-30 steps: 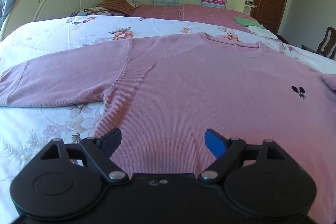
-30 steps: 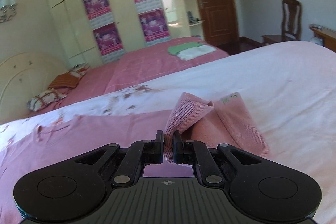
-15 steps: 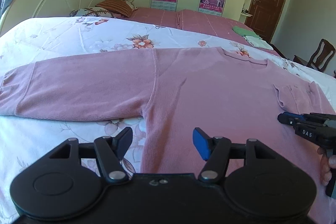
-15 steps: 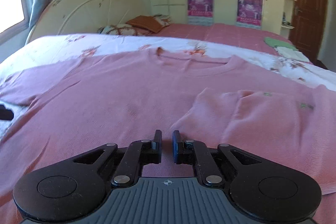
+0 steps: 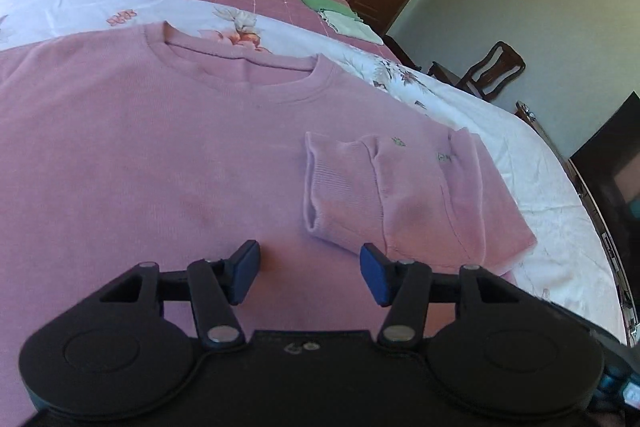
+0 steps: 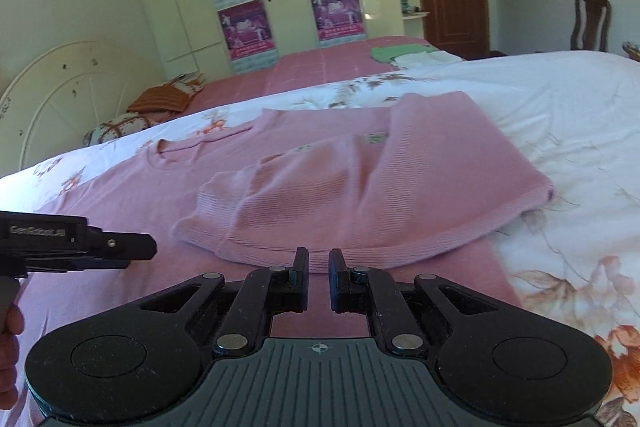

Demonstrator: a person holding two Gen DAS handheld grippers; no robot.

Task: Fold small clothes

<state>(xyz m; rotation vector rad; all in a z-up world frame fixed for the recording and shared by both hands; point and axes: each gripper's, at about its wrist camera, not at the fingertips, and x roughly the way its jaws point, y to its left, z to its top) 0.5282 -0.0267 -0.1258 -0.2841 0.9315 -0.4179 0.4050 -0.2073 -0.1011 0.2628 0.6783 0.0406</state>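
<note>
A pink knit sweater (image 5: 160,147) lies flat, front up, on the floral bed sheet (image 6: 560,107). One sleeve (image 5: 416,195) is folded across the chest, its ribbed cuff (image 5: 340,187) pointing toward the middle. My left gripper (image 5: 310,263) hovers over the body just short of that cuff; its blue-padded jaws are closing with nothing between them. In the right wrist view it reaches in from the left edge (image 6: 148,251). My right gripper (image 6: 319,259) is shut and empty, low over the sweater (image 6: 120,195), just in front of the folded sleeve (image 6: 360,195).
Green and white folded clothes (image 6: 400,53) lie on a pink-covered bed behind. A cream headboard (image 6: 60,99) and pillows (image 6: 160,99) stand at the back left. A wooden chair (image 5: 492,71) and a dark screen (image 5: 612,163) are past the bed's right edge.
The right gripper had the cuff between its jaws; the sleeve now lies folded on the chest and the gripper has pulled back. The left view swung right toward that sleeve, and its jaws narrowed.
</note>
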